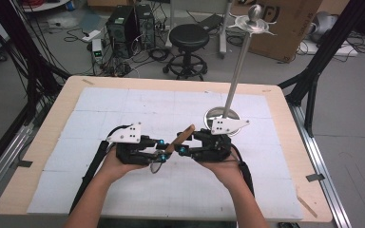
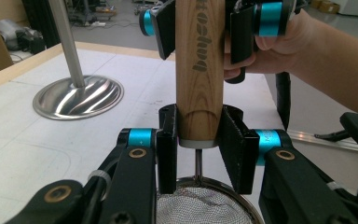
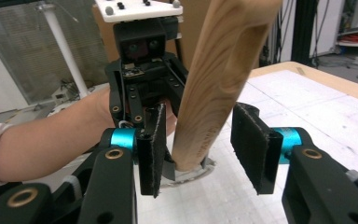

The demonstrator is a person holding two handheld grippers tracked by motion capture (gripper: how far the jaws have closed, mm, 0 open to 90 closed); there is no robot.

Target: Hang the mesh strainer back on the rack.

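Left hand-held gripper [image 1: 163,150], held in the person's left hand [image 1: 119,164], pinches the lower end of a round light-brown wooden handle [image 2: 199,70] with dark lettering burnt into its grain; in the left gripper view both black pads press flat against the wood just above a pale ring at its base. Below that ring a thin metal stem runs down to a round fine wire-mesh strainer bowl [image 2: 200,207] with a steel rim, seen at the bottom edge of that view. From above, the wooden handle [image 1: 182,137] slants upward between the two tools, over the middle of the white-covered surface [image 1: 100,109], somewhat toward its near edge.

Right hand-held gripper [image 1: 184,150], in the person's right hand [image 1: 221,166], faces the left one from the opposite side and straddles the same handle higher up. In the right gripper view its jaws stand a little apart around the wooden handle [image 3: 219,79]: the wood leans between the pads, with a gap visible at the right pad and no clear press at the left.

A polished steel stand with a round domed base [image 1: 221,114] and a tall slim pole rises just beyond the right hand-held gripper, toward the far right part of the surface.
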